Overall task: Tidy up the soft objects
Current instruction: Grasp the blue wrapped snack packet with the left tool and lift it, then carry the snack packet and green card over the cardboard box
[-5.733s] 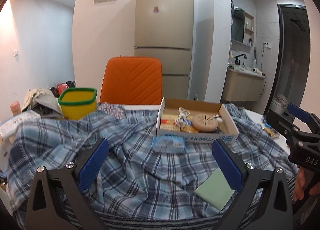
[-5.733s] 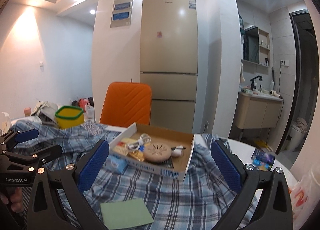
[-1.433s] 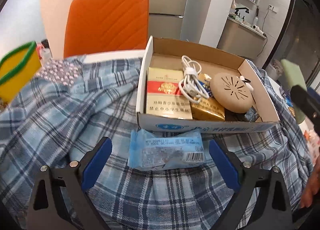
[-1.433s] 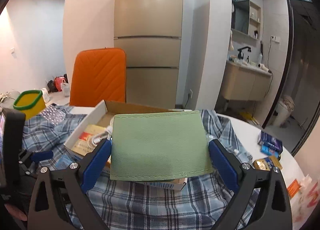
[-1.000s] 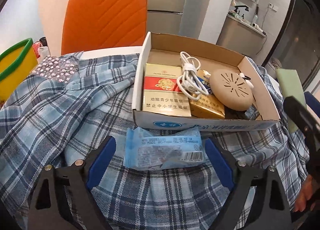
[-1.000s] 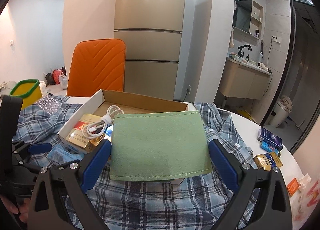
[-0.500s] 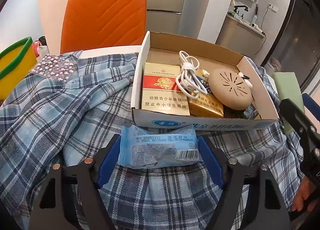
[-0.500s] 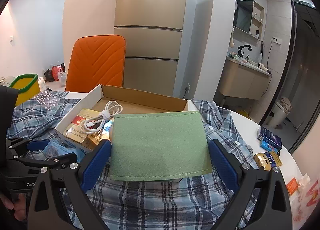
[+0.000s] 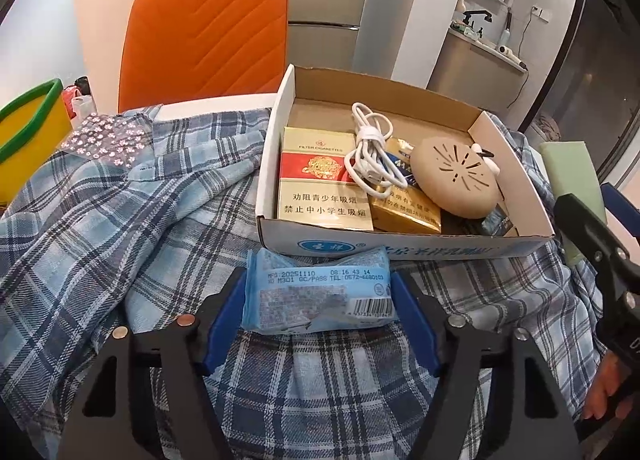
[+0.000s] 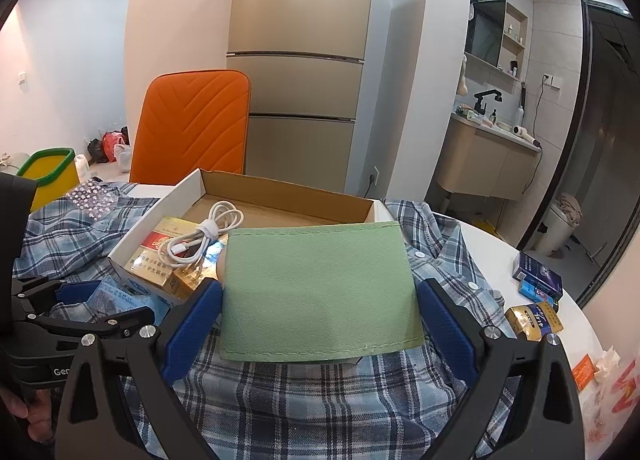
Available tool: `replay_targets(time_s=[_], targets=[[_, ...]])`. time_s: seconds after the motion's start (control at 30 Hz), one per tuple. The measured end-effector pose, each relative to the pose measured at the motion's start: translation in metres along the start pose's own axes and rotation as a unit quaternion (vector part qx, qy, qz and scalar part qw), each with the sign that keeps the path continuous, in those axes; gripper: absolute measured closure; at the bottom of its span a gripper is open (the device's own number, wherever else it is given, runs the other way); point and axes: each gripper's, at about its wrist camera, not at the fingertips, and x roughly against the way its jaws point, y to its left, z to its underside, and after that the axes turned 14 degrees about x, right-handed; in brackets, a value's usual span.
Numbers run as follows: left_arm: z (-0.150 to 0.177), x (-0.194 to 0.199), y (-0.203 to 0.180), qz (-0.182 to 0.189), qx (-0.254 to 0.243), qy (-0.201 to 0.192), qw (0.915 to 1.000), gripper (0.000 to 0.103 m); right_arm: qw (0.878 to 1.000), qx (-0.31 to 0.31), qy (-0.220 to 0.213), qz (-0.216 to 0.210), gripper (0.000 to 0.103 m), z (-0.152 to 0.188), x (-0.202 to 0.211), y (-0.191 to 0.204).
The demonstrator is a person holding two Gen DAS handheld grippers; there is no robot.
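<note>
Domestic flat, kitchen-dining area. Evidence: tall beige fridge (image 10: 298,72) against wall; orange padded chair (image 10: 192,128) at table; washbasin vanity (image 10: 486,164) with black tap and mirror shelf in adjoining alcove; hairdryer (image 10: 526,133) on counter.

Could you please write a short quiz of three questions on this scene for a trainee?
1. True or false: the left gripper is shut on the blue packet.
2. What does the right gripper hold? A) white cable B) green cloth C) plaid shirt
3. Fill in: the white cable lies inside the ____.

Key: 1 true. 2 B, the green cloth. 3 box, which stands on the plaid shirt.
</note>
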Motion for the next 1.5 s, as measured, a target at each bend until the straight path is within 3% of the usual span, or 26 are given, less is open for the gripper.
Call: replay_targets(time_s=[0.3, 0.43, 0.67, 0.93, 1.3, 1.5], targets=[[0.006, 0.038, -0.008, 0.016, -0.009, -0.049, 0.9986, 0.034, 1.0, -0.009, -0.01, 0.002, 0.004, 0.0, 0.006, -0.006], [0.005, 0.061, -0.012, 0.042, -0.011, -0.102, 0.9939, 0.034, 1.0, -0.014, -0.023, 0.003, 0.004, -0.001, 0.011, -0.009], [0.007, 0.096, -0.011, 0.054, -0.016, -0.198, 0.9785, 0.034, 0.997, -0.021, -0.07, 0.001, 0.004, -0.005, 0.028, -0.011], [0.006, 0.109, -0.011, 0.073, -0.022, -0.221, 0.9722, 0.034, 0.994, -0.027, -0.102, 0.005, 0.004, -0.008, 0.043, -0.013], [0.009, 0.15, -0.033, 0.06, -0.056, -0.271, 0.9591, 0.034, 0.992, -0.045, -0.118, 0.015, 0.004, -0.019, 0.063, -0.03], [-0.002, 0.163, -0.042, 0.057, -0.051, -0.273, 0.9591, 0.034, 0.988, -0.054, -0.143, 0.018, 0.004, -0.036, 0.084, -0.043]])
